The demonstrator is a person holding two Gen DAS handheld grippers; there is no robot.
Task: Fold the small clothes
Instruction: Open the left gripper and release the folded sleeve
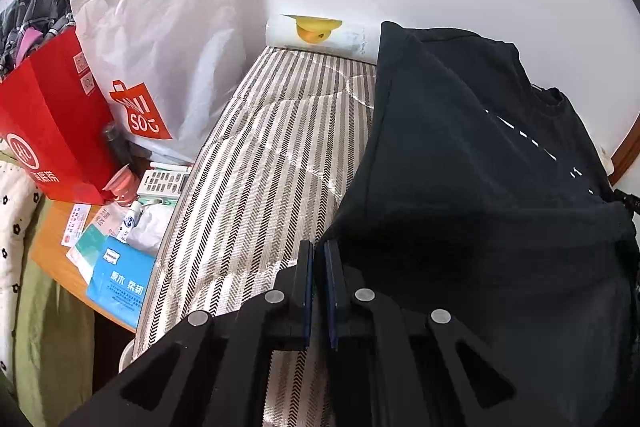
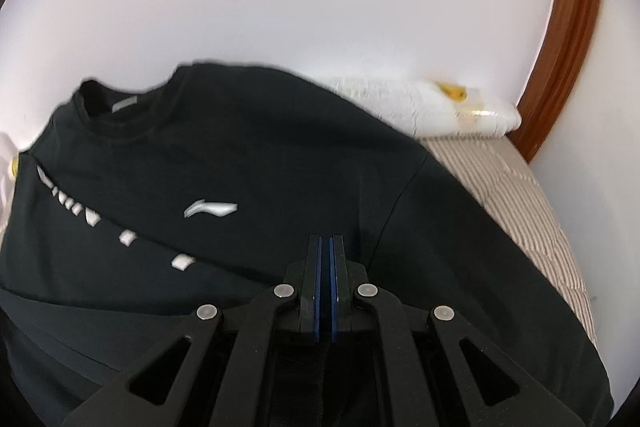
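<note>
A black T-shirt lay spread on a striped bed against a white wall. In the left wrist view, the left hand-held gripper sat at the lower centre, its jaws pressed narrow at the shirt's edge; whether fabric was pinched could not be told. Only this view showed the clutter at left: a red paper bag, a white shopping bag and a remote control. The right wrist view alone showed the shirt's neckline, white chest logo and a wooden bed frame; the right hand-held gripper was closed narrow over the shirt.
</note>
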